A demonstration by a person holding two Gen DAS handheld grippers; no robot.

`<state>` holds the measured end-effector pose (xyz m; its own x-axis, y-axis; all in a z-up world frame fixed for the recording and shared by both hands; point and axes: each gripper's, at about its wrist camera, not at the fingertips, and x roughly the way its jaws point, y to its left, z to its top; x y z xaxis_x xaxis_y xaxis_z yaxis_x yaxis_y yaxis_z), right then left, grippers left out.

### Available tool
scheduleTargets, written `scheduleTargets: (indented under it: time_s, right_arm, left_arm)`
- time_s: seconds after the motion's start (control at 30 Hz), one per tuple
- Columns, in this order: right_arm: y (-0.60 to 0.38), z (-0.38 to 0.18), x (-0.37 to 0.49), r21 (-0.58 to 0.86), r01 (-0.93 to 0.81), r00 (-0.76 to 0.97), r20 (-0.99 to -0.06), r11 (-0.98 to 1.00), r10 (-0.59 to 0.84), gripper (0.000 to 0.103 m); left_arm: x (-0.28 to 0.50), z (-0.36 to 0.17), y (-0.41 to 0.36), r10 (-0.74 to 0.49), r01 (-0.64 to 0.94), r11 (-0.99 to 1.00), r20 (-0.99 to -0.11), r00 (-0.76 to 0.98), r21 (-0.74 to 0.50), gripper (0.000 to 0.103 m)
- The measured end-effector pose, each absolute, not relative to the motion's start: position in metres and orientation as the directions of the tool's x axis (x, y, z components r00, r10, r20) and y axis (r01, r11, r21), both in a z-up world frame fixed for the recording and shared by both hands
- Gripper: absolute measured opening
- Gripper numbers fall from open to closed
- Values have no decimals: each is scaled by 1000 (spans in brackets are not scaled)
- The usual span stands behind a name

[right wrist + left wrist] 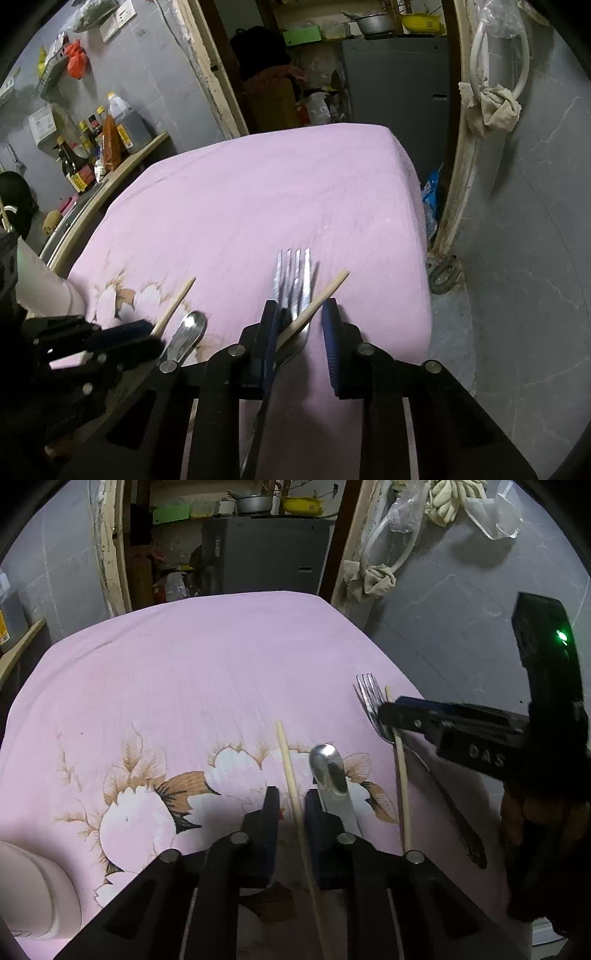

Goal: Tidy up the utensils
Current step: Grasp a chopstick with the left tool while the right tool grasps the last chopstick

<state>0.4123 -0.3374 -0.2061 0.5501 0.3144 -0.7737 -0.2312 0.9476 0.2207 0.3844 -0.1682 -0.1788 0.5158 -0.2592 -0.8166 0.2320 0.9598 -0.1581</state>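
Four utensils lie on a pink flowered cloth (184, 686). My left gripper (291, 805) is open, with one wooden chopstick (291, 794) lying between its fingers. A steel spoon (328, 771) lies just right of it, passing under the right finger. A second chopstick (402, 775) and a fork (369, 698) lie further right. My right gripper (299, 317) is open and straddles the fork (295, 280) and that chopstick (321, 299), which crosses the fork. The spoon (188, 332) and the first chopstick (173, 310) show at the left of the right wrist view.
A pale cup-like object (33, 886) stands at the cloth's near left corner. The cloth's right edge (424, 258) drops to a grey tiled floor. Bottles (99, 140) stand on a shelf to the left. A doorway with a grey cabinet (266, 554) lies beyond.
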Motion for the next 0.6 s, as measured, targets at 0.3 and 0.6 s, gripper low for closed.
scheduleTargets:
  time_s: [0.3, 0.6]
  right_arm:
    - [-327, -202, 415, 148, -191, 536, -813, 970, 230, 20]
    - [-354, -199, 409, 381, -37, 524, -780, 924, 342, 4]
  left_arm:
    - [388, -179, -172, -250, 243, 960, -830, 499, -143, 9]
    - [388, -175, -153, -289, 144, 957, -820, 494, -251, 5]
